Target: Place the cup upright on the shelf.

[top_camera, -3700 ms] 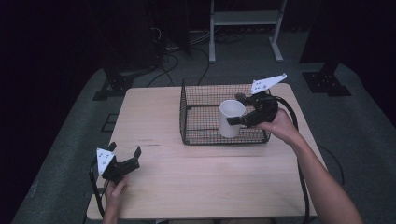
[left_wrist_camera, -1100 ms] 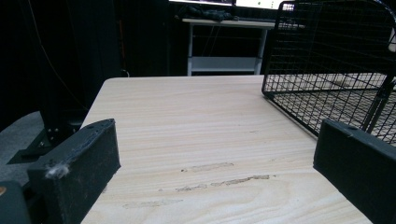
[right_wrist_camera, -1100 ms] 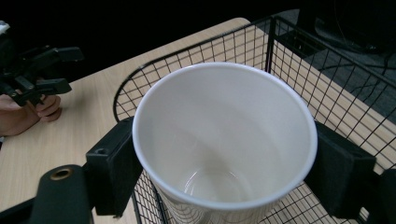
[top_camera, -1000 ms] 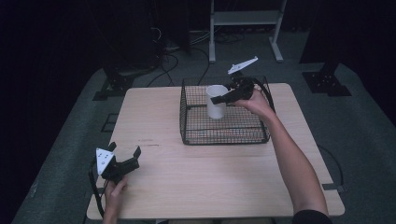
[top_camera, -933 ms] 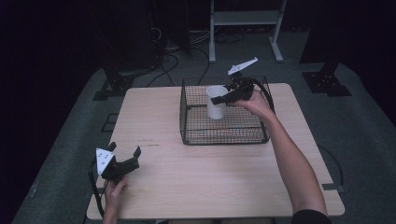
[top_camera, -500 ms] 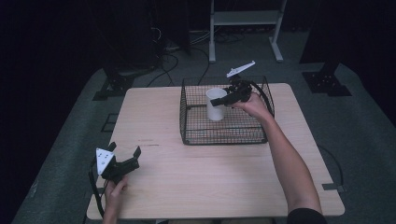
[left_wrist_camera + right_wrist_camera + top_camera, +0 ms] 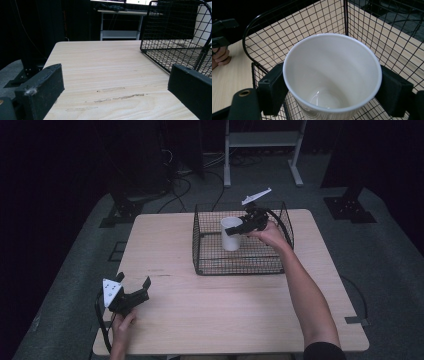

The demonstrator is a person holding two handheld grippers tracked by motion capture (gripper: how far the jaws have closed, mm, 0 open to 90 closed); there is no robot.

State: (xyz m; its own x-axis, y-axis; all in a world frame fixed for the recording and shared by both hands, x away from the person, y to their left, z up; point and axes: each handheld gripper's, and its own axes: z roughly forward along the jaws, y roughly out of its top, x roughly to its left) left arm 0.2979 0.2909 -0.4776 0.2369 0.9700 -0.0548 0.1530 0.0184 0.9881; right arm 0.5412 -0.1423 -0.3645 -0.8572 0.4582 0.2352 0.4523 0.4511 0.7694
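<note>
A white cup (image 7: 230,233) stands upright inside the black wire basket (image 7: 202,261) at the far middle of the table. My right gripper (image 7: 236,228) is shut on the cup, one jaw on each side of it just below the rim. From above, the right gripper view looks into the empty cup (image 7: 331,75), with the basket's mesh (image 7: 274,37) around it. My left gripper (image 7: 137,290) rests open near the table's front left corner, nothing between its jaws. Its own view faces the basket (image 7: 172,35) across bare wood.
The light wooden table (image 7: 215,315) spreads out in front of the basket. A white metal stand (image 7: 261,140) and dark tripod bases (image 7: 122,212) sit on the grey floor beyond the table. A cable (image 7: 280,222) arcs from the right gripper over the basket's rim.
The right gripper carried the cup from the basket's right side toward its far left part and lowered it a little. The left gripper stayed put.
</note>
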